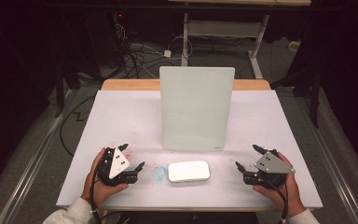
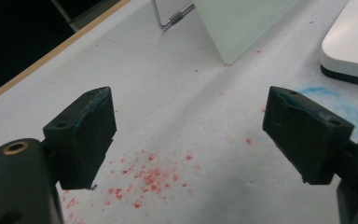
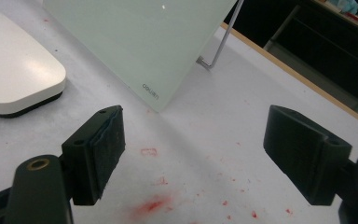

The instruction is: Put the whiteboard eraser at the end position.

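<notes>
A pale glass board [image 1: 196, 108] stands tilted on a wire stand in the middle of the white table [image 1: 121, 116]. In front of it lies a white eraser block [image 1: 189, 171] with a dark underside. My left gripper [image 1: 131, 157] rests near the front left, open, jaws wide apart with nothing between them [image 2: 189, 135]. My right gripper [image 1: 248, 157] rests near the front right, also open and empty [image 3: 193, 154]. The board's lower corner [image 2: 235, 28] and the eraser [image 2: 352, 44] lie ahead of the left gripper. The board [image 3: 140, 42] and eraser [image 3: 14, 70] lie ahead of the right gripper.
Red marker specks [image 2: 151, 177] dot the table under the left gripper, and a blue smear [image 1: 159, 172] sits left of the eraser. More red marks [image 3: 151, 203] lie under the right gripper. Cables [image 1: 135, 53] and a desk frame [image 1: 223, 28] stand on the floor behind the table.
</notes>
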